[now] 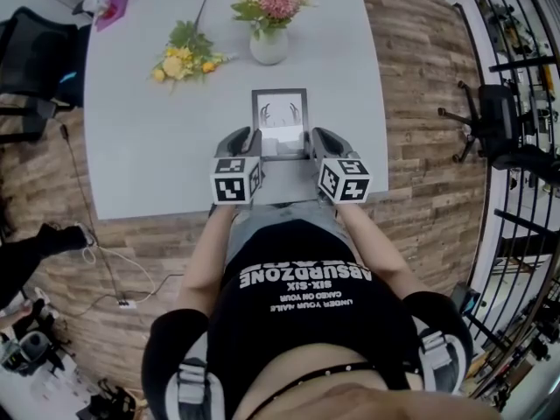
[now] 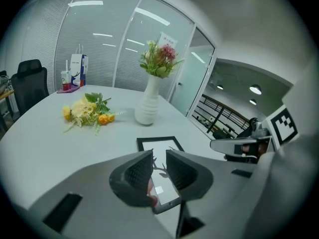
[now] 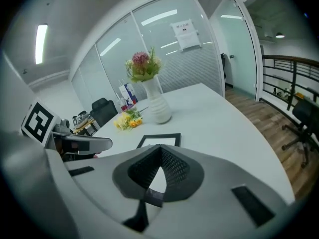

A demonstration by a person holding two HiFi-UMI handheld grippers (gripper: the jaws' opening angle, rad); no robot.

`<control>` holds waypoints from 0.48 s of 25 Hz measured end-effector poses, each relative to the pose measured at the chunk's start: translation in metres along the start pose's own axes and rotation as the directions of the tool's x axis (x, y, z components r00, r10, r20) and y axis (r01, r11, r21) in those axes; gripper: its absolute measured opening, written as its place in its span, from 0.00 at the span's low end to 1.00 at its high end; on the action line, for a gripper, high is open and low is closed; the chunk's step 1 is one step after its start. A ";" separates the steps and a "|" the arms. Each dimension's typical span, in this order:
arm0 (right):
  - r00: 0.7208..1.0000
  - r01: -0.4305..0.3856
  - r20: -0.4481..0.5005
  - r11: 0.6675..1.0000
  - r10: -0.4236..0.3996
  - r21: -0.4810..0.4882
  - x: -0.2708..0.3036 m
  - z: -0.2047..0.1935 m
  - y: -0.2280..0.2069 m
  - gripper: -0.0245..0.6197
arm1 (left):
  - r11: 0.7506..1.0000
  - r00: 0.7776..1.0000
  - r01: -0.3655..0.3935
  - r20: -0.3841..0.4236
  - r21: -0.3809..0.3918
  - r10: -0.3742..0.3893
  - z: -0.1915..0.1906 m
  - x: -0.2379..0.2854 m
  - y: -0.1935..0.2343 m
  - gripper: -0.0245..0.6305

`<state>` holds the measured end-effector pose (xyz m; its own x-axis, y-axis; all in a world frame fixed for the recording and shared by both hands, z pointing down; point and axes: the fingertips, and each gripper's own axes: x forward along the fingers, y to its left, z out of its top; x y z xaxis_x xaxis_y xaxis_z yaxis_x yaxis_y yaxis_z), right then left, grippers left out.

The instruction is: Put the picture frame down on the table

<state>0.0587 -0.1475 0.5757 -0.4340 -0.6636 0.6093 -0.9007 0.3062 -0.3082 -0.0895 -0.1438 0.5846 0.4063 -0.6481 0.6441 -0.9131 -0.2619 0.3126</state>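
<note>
A black picture frame with a white print lies low over the grey table, near its front edge. My left gripper is at the frame's near left side and my right gripper at its near right side. In the left gripper view the frame runs into the narrow gap of the left gripper, which is shut on its near edge. In the right gripper view the frame shows beyond the right gripper, whose tips meet over the frame's near corner. Whether the frame's underside touches the table is hidden.
A white vase of flowers stands just beyond the frame. A loose yellow bunch lies to its left. A black chair is off the table's left side, and a bag sits at the far left corner.
</note>
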 end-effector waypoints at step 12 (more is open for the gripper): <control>0.982 -0.082 0.168 0.997 0.083 -0.008 -0.062 0.041 0.035 0.06 | 0.996 0.974 0.072 0.210 0.042 -0.080 0.048 -0.064 -0.049 0.08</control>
<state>0.0553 -0.1236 0.4968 -0.4977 -0.7411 0.4505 -0.8620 0.3654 -0.3512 -0.0722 -0.1239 0.4948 0.4616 -0.7610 0.4558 -0.8819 -0.3382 0.3285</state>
